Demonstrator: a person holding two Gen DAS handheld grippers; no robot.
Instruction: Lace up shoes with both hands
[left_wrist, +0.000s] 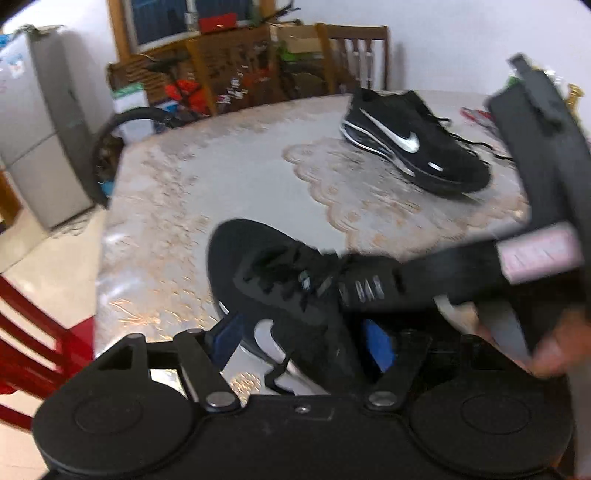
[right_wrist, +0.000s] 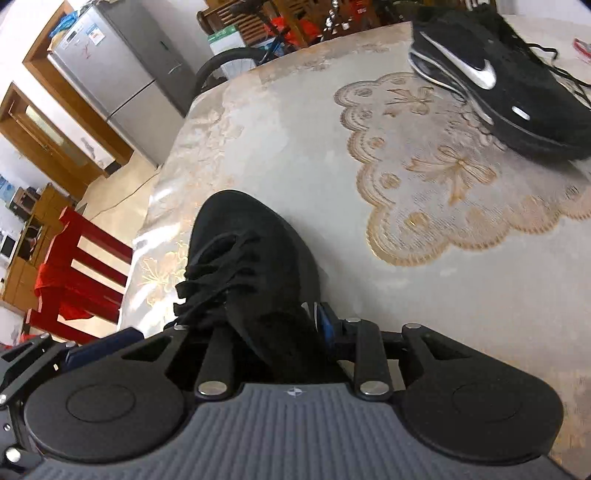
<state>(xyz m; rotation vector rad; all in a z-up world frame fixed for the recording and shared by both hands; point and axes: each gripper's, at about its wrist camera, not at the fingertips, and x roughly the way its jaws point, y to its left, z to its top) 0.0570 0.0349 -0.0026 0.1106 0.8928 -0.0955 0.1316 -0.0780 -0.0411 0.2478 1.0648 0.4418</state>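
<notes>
covering most of the view: round table under a cream lace-patterned cloth (right_wrist: 295, 147), open room mid-table. near black sneaker (right_wrist: 251, 258) sits by the near-left rim, laces (right_wrist: 218, 273) bunched — second black sneaker with silver swoosh (right_wrist: 498, 81) well apart. left gripper (left_wrist: 299, 343) and right gripper (right_wrist: 258, 332) both spread, straddling the near sneaker, clamping nothing. risk: nudging it off the edge, or snagging loops.

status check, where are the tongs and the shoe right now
Left tongs open, straddling near shoe. Right tongs open over its laces. Second shoe far across table, clear. Nothing blocking.
</notes>
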